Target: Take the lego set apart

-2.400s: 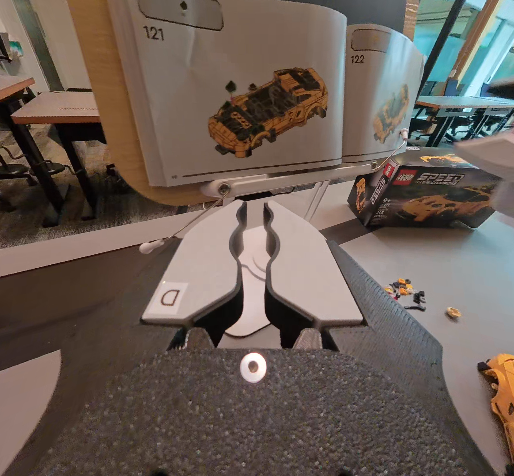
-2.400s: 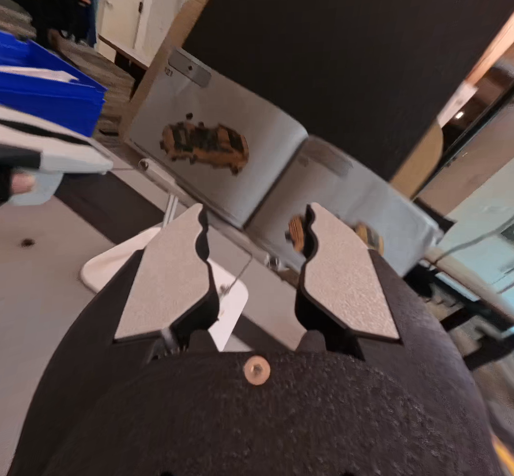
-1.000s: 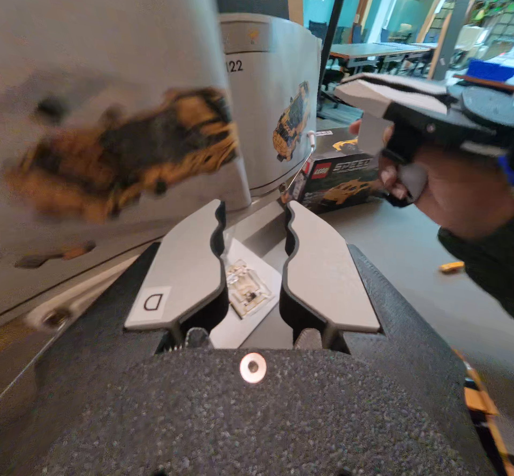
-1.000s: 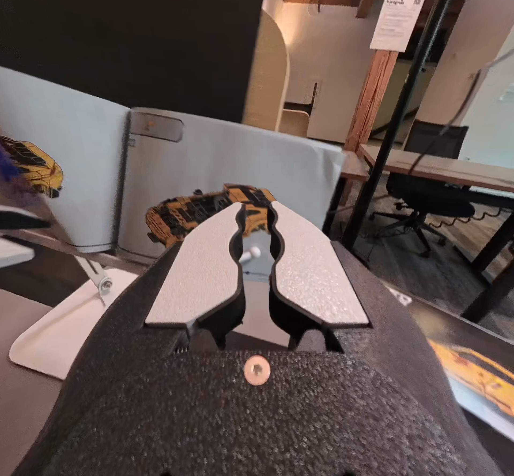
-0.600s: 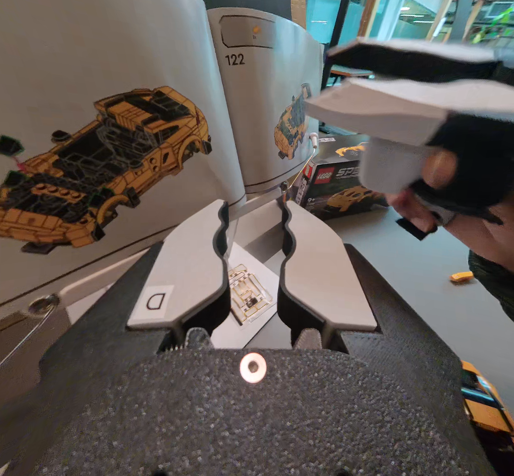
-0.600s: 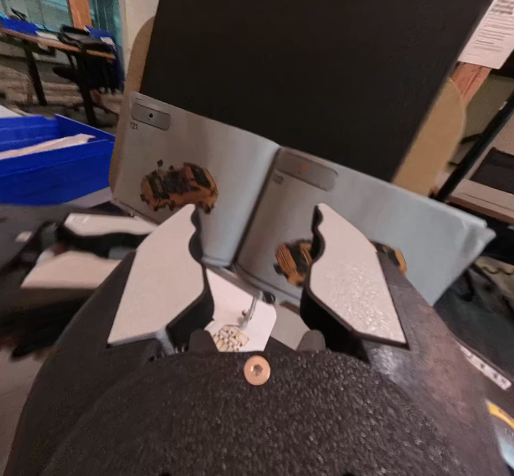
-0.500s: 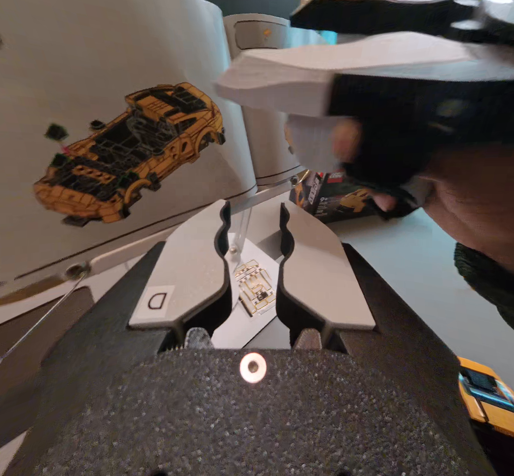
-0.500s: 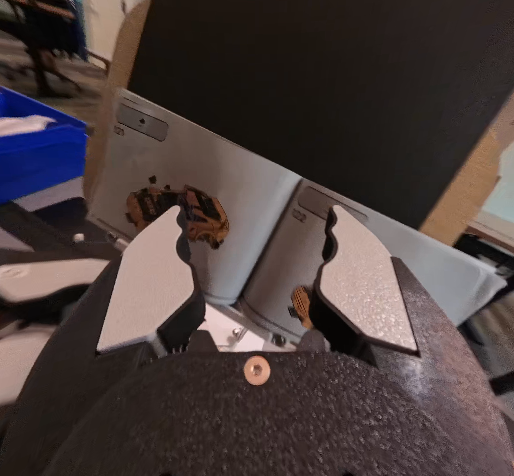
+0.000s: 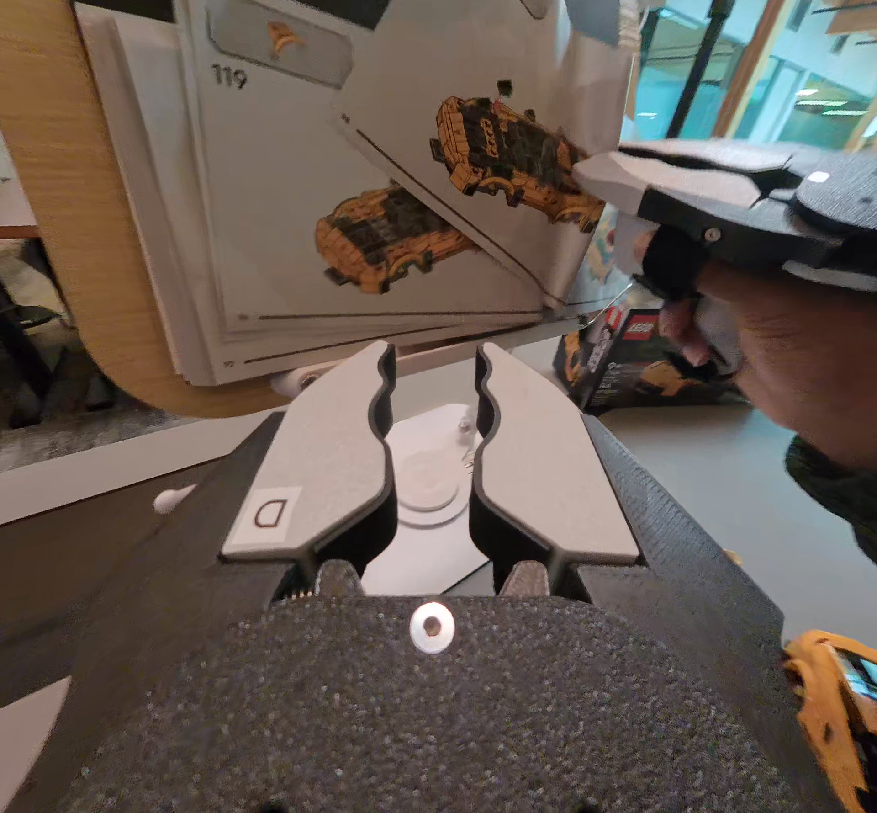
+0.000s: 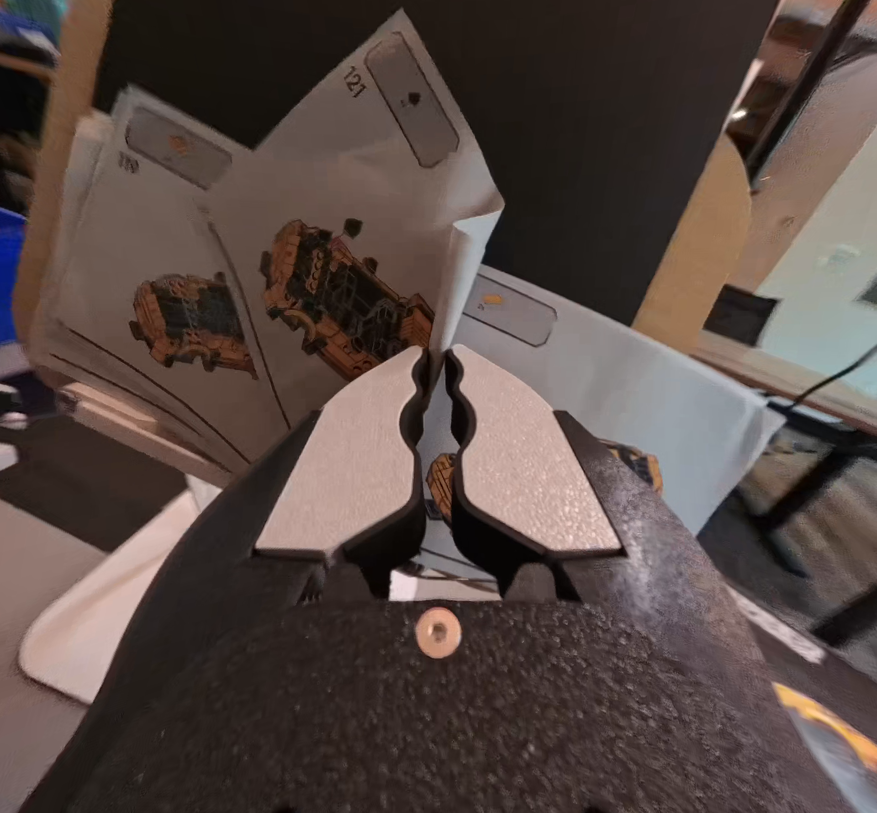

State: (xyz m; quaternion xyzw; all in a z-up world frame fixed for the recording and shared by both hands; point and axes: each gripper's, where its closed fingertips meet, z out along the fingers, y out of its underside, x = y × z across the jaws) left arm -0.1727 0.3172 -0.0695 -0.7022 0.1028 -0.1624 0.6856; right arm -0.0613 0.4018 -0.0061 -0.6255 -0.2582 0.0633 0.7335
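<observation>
The right claw (image 10: 434, 356) is now pinching a page of the instruction booklet (image 9: 294, 201), turning it back a step; the left claw (image 9: 433, 353) is hovering spread, while the lego car (image 9: 835, 714) is waiting near-right on the bench (image 9: 712, 481).

The grey bench (image 9: 740, 481) carries a white stand base (image 9: 427, 472), lying straight ahead of the left claw (image 9: 433, 363). Right of that claw sits a dark lego box (image 9: 636, 363); nearer, at its right, lies the yellow lego car (image 9: 825, 690).
</observation>
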